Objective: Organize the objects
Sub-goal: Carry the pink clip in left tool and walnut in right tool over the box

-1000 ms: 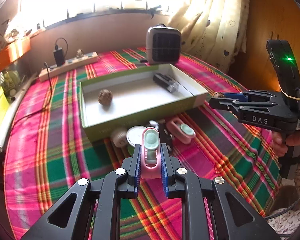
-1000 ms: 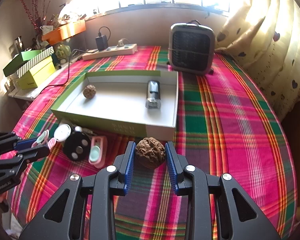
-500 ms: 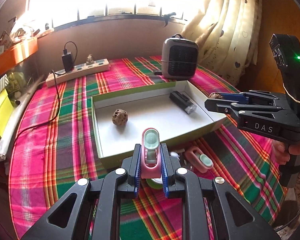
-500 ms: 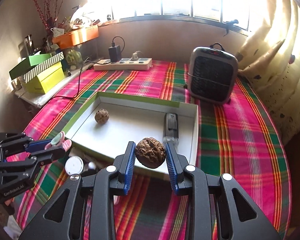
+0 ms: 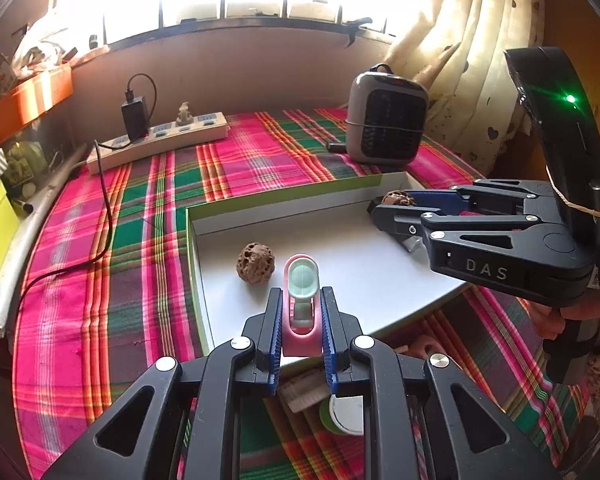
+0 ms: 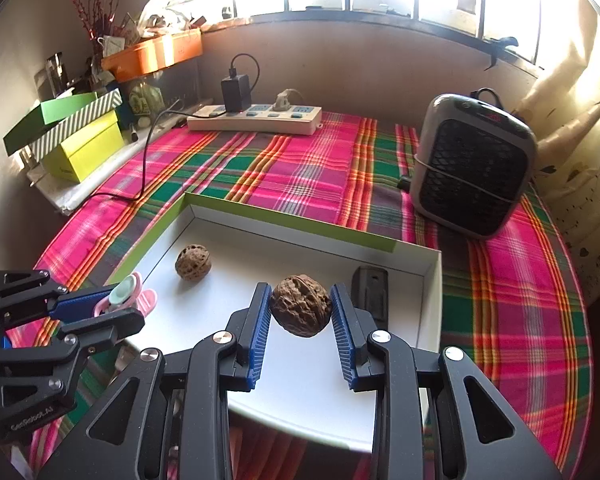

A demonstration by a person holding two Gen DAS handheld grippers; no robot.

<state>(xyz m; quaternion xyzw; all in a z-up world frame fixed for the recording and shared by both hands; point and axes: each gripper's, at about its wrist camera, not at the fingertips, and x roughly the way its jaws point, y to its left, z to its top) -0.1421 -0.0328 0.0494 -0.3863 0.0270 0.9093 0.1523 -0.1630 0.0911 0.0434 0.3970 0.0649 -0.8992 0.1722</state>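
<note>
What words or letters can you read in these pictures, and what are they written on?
"DAS": on the side of the black right gripper.
"GetRobot.AI": on the side of the black left gripper, small but legible.
Red display on the grey space heater: too blurred to read.
White label strip below the left gripper: too blurred to read.

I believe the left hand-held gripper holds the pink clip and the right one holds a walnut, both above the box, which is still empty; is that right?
Not quite: the box is not empty. The right wrist view shows another walnut and a dark rectangular object inside. The rest stands: pink clip left, walnut right.
</note>
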